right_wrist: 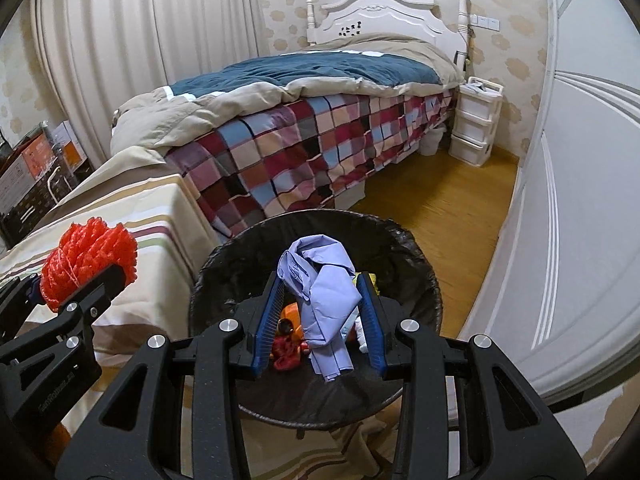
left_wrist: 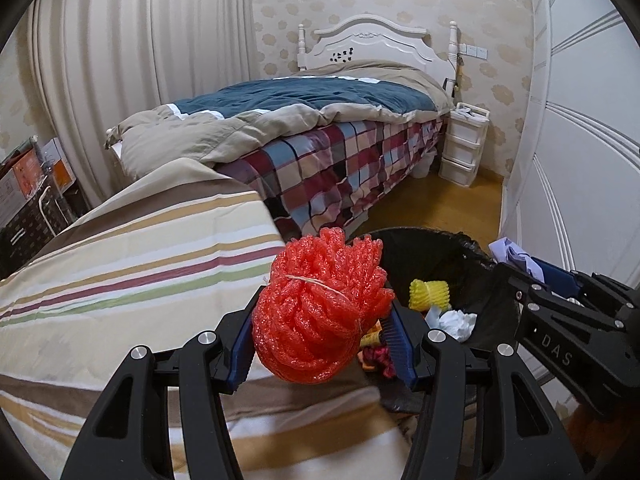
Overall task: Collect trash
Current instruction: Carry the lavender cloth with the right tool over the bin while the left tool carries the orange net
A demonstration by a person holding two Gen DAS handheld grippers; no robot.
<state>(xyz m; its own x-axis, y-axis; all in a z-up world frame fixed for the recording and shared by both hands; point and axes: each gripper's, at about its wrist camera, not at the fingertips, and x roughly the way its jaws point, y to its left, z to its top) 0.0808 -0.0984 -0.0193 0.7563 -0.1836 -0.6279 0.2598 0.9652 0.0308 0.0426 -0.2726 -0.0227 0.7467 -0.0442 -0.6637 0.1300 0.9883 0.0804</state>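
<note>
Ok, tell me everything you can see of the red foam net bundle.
The red foam net bundle is a fat wad of orange-red foam mesh sleeves, soft and spongy-looking, tied round the middle with thin pale string. The left gripper holds it, blue pads pressing its two sides. It hangs in the air over the edge of the striped bedding, just short of the black-lined trash bin. In the right wrist view it shows at far left.

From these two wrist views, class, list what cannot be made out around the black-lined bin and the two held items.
- Bin's bottom: both views, covered by trash and the lilac crumpled cloth.
- Black-lined round bin, near rim: left view, behind the jaws.
- Red foam net bundle, underside: left view, facing away.
- Small dark marks on the white headboard: too small.
- Person: out of both views.
</note>
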